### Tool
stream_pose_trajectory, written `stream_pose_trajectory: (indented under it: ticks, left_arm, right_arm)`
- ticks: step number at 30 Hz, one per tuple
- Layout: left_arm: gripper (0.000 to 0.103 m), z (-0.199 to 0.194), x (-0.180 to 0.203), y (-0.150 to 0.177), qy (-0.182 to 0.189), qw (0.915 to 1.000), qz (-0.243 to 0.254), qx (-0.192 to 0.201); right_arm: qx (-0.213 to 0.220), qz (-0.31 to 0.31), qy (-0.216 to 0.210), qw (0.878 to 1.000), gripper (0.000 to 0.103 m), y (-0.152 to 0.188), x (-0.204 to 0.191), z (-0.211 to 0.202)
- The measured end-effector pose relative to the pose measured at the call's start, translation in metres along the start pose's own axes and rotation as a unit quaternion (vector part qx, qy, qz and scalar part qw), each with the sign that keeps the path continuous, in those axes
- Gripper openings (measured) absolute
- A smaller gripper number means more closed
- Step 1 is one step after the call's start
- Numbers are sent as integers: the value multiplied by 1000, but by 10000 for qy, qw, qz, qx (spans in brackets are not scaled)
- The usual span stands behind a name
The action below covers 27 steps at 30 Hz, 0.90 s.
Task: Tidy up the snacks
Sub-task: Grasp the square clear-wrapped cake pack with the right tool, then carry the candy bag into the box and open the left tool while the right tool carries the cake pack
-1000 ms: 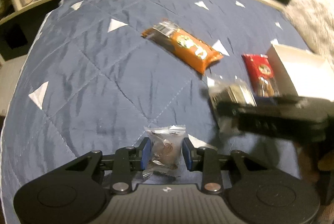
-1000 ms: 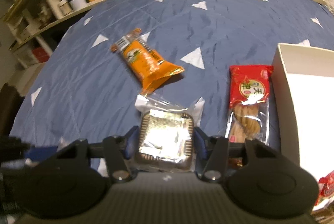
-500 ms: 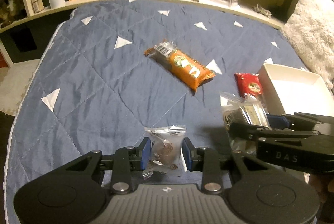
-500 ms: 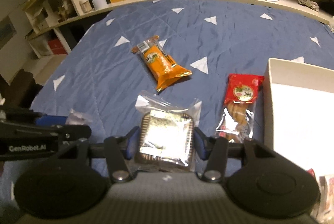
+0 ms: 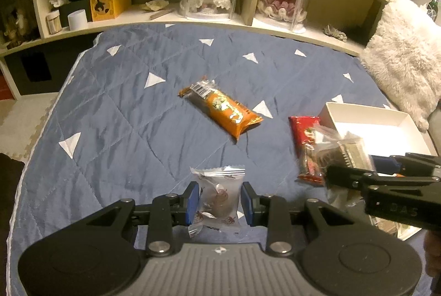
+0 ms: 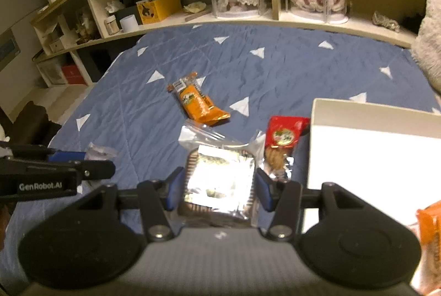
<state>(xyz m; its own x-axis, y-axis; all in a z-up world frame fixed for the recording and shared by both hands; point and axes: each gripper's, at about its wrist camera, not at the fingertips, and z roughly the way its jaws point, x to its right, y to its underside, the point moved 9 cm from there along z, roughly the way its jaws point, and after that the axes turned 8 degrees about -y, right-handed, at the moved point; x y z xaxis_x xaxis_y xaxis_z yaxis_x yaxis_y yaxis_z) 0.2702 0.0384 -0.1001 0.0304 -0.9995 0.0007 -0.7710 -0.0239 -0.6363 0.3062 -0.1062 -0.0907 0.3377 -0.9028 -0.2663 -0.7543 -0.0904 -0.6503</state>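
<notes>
Midway, the left gripper point(image 5: 219, 201) pinches a small clear-wrapped pastry point(image 5: 217, 198), the right gripper point(image 6: 217, 187) clamps a foil-lidded snack tray point(image 6: 219, 181) beside the white box point(image 6: 372, 150), while orange point(image 5: 223, 110) and red point(image 6: 284, 143) packets lie unsorted on the blue quilt point(image 5: 110, 125).

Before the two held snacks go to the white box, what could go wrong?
The left gripper pinches a slippery small clear packet by its sides; it may slide out. The right gripper carries a wide foil cake pack right beside the white box, so its loose wrapper could catch the wall. The red snack bag beside the box might get nudged.
</notes>
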Motion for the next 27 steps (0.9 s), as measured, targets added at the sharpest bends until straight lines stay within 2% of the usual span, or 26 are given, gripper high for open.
stream_pose_trajectory:
  ticks: [12, 19, 27]
  left_arm:
    - [35, -18, 50, -5, 99, 9997, 184, 149]
    - [35, -27, 96, -17, 285, 9987, 334, 249]
    - [35, -19, 158, -29, 576, 9971, 459, 205]
  right_arm:
    - [271, -44, 421, 9987, 59, 2, 41, -53]
    - [333, 14, 658, 9973, 59, 13, 81, -80]
    - [419, 259, 932, 9944, 59, 22, 131, -103]
